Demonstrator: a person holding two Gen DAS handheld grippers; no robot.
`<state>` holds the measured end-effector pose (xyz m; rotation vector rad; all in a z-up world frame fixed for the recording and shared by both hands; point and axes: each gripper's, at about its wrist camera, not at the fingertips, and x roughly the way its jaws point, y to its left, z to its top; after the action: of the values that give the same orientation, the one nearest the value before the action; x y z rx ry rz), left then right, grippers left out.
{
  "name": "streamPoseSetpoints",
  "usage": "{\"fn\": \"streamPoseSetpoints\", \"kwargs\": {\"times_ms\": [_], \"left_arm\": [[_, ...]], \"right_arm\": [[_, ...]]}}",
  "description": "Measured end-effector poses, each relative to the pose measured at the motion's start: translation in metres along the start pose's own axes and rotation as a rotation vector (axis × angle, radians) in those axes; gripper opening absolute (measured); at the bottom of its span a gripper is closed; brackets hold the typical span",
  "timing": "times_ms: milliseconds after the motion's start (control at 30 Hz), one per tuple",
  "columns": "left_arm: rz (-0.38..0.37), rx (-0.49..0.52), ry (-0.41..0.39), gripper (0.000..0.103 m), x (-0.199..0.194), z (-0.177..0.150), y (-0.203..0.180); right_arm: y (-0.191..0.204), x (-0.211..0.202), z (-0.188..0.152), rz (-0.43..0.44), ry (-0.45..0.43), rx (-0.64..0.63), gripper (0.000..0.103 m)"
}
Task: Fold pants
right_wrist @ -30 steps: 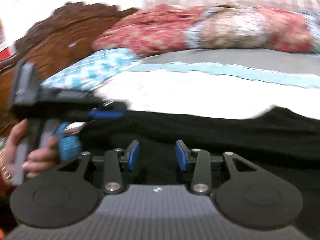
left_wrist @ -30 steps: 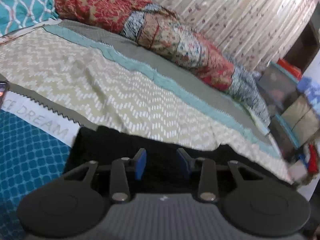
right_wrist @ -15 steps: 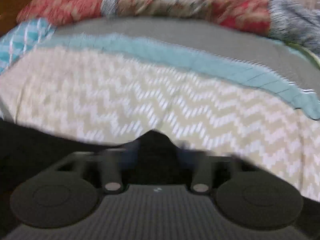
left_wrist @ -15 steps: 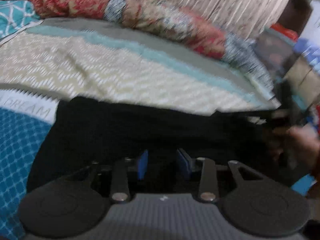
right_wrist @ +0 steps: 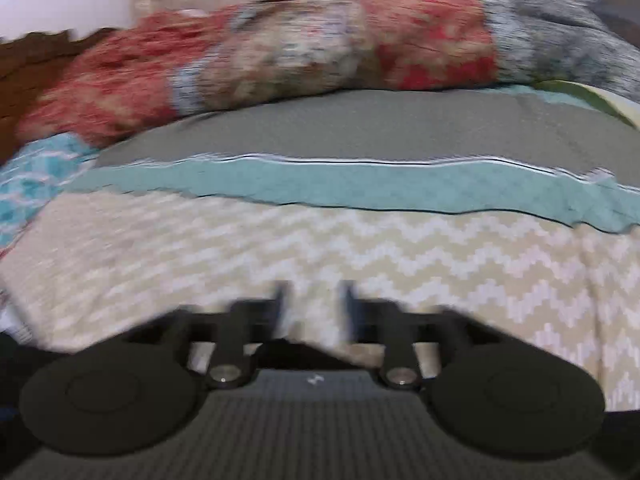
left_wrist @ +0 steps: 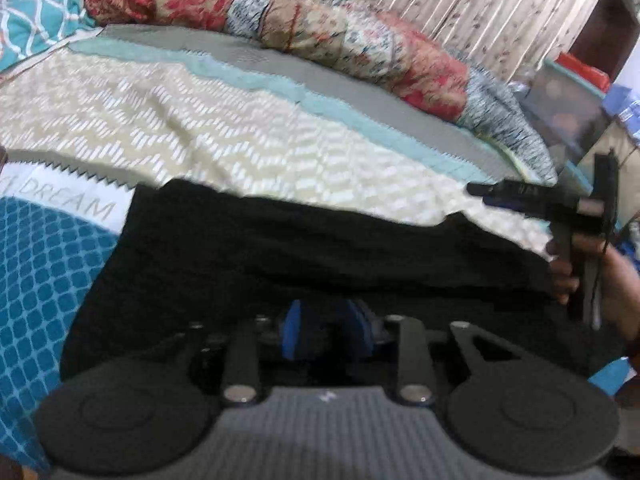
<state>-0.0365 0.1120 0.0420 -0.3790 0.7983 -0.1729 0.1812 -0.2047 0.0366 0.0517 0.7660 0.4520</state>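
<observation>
Black pants (left_wrist: 304,248) lie stretched sideways across the near part of the bed. My left gripper (left_wrist: 326,330) hovers low over their near edge; its blue pads (left_wrist: 292,332) stand a little apart and are opening, with dark cloth showing in the gap. I cannot tell whether the pads touch it. A hand (left_wrist: 616,280) at the right end of the pants holds my right gripper (left_wrist: 486,196). In the right wrist view the right gripper (right_wrist: 316,296) is blurred over the chevron bedcover (right_wrist: 440,256), its jaws opening with nothing between them. A sliver of the pants (right_wrist: 10,348) shows at lower left.
A rolled red patterned quilt (left_wrist: 340,32) lies along the far side of the bed. A teal pillow (left_wrist: 32,24) sits at the far left. A teal sheet with lettering (left_wrist: 36,264) lies left of the pants. Shelves and boxes (left_wrist: 572,92) stand beyond the bed's right end, before a curtain.
The right gripper slid right, off the black pants and over the chevron cover, and its jaws spread wider. In the left wrist view the pants now show at full length, with the right gripper at their end.
</observation>
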Motion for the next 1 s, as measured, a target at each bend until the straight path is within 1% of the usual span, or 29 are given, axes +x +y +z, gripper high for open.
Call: {"fn": "streamPoseSetpoints", "kwargs": {"times_ms": [33, 100, 133, 167, 200, 267, 300, 367, 400, 467, 533, 600, 667, 700, 733, 767, 800, 833, 867, 933, 1000], "left_arm": [[-0.012, 0.020, -0.010, 0.034, -0.002, 0.000, -0.006], [-0.043, 0.065, -0.010, 0.035, -0.002, -0.002, -0.019], [-0.056, 0.086, 0.000, 0.035, 0.000, -0.004, -0.025], [-0.063, 0.105, 0.015, 0.035, 0.003, -0.007, -0.031], [-0.066, 0.124, 0.030, 0.035, 0.006, -0.011, -0.035], [-0.048, 0.156, 0.058, 0.034, 0.013, -0.021, -0.038], [-0.035, 0.156, 0.074, 0.034, 0.017, -0.025, -0.037], [-0.043, 0.129, 0.079, 0.033, 0.020, -0.029, -0.031], [-0.048, 0.122, 0.076, 0.033, 0.019, -0.029, -0.030], [-0.046, 0.119, 0.078, 0.033, 0.019, -0.028, -0.029], [-0.042, 0.127, 0.076, 0.034, 0.020, -0.029, -0.031], [-0.042, 0.137, 0.075, 0.034, 0.021, -0.029, -0.031], [-0.048, 0.130, 0.079, 0.034, 0.019, -0.029, -0.030], [-0.054, 0.121, 0.082, 0.035, 0.018, -0.027, -0.029], [-0.063, 0.110, 0.083, 0.039, 0.016, -0.025, -0.029], [-0.074, 0.101, 0.080, 0.041, 0.013, -0.021, -0.028], [-0.084, 0.093, 0.068, 0.044, 0.009, -0.018, -0.028], [-0.095, 0.089, 0.044, 0.046, 0.002, -0.014, -0.028], [-0.101, 0.088, 0.017, 0.047, -0.004, -0.009, -0.027], [-0.108, 0.072, -0.038, 0.048, -0.014, 0.003, -0.023], [-0.110, 0.037, -0.063, 0.048, -0.015, 0.015, -0.016]], "right_arm": [[0.004, 0.002, -0.001, 0.000, 0.019, -0.041, 0.074], [0.011, 0.014, -0.006, -0.007, 0.083, -0.109, 0.074], [0.014, 0.021, -0.009, 0.002, 0.125, -0.125, 0.069], [0.018, 0.027, -0.013, 0.021, 0.174, -0.146, 0.034], [0.024, 0.030, -0.017, 0.024, 0.196, -0.188, 0.019], [0.037, 0.023, -0.019, -0.011, 0.150, -0.284, 0.012], [0.038, 0.018, -0.016, -0.024, 0.117, -0.287, 0.012], [0.030, 0.012, -0.005, -0.040, 0.041, -0.246, 0.011], [0.028, 0.010, 0.000, -0.059, -0.002, -0.228, 0.008], [0.025, 0.019, 0.006, -0.099, -0.028, -0.210, 0.003], [0.025, 0.041, 0.002, -0.136, 0.016, -0.213, 0.003], [0.027, 0.066, -0.012, -0.165, 0.116, -0.242, 0.004], [0.031, 0.064, -0.017, -0.189, 0.081, -0.272, 0.006], [0.031, 0.060, -0.013, -0.188, 0.082, -0.248, 0.006], [0.029, 0.053, -0.010, -0.181, 0.068, -0.220, 0.011], [0.027, 0.043, -0.007, -0.177, 0.038, -0.200, 0.018], [0.026, 0.030, -0.003, -0.172, -0.004, -0.178, 0.023], [0.025, 0.016, 0.000, -0.153, -0.042, -0.155, 0.030], [0.024, 0.002, 0.002, -0.120, -0.069, -0.128, 0.033], [0.030, -0.023, -0.001, -0.042, -0.096, -0.076, 0.033], [0.035, -0.035, -0.008, 0.049, -0.082, -0.033, 0.033]]}}
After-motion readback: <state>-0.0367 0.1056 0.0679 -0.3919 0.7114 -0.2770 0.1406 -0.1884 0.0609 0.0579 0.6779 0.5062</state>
